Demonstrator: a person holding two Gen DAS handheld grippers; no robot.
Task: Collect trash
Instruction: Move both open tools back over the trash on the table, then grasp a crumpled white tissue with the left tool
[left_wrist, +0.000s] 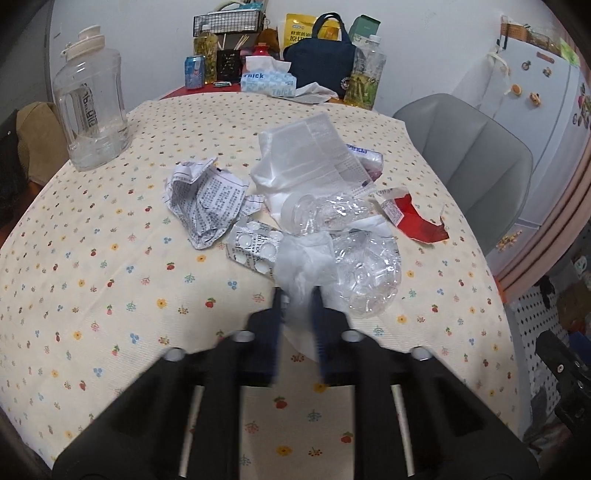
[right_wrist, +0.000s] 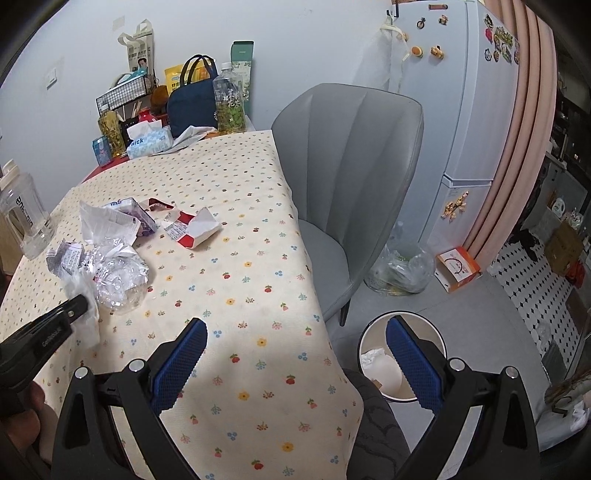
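A pile of trash lies mid-table: crumpled printed paper (left_wrist: 207, 199), a pill blister pack (left_wrist: 255, 247), a crushed clear bottle (left_wrist: 369, 273), a white plastic wrapper (left_wrist: 306, 162) and a torn red carton (left_wrist: 413, 218). My left gripper (left_wrist: 298, 299) is shut on a white tissue (left_wrist: 303, 258) at the near side of the pile; the tissue bunches up between the blue pads. In the right wrist view my right gripper (right_wrist: 295, 325) stands open and holds nothing, over the table's right edge. Below it on the floor is a round trash bin (right_wrist: 370, 325) with white paper inside.
A clear water jug (left_wrist: 92, 103) stands at the table's left. A tissue box (left_wrist: 267, 79), a navy bag (left_wrist: 321, 62) and bottles crowd the far end. A grey chair (right_wrist: 351, 177) sits beside the table; a plastic bag (right_wrist: 400, 269) and an orange box (right_wrist: 458, 269) lie on the floor.
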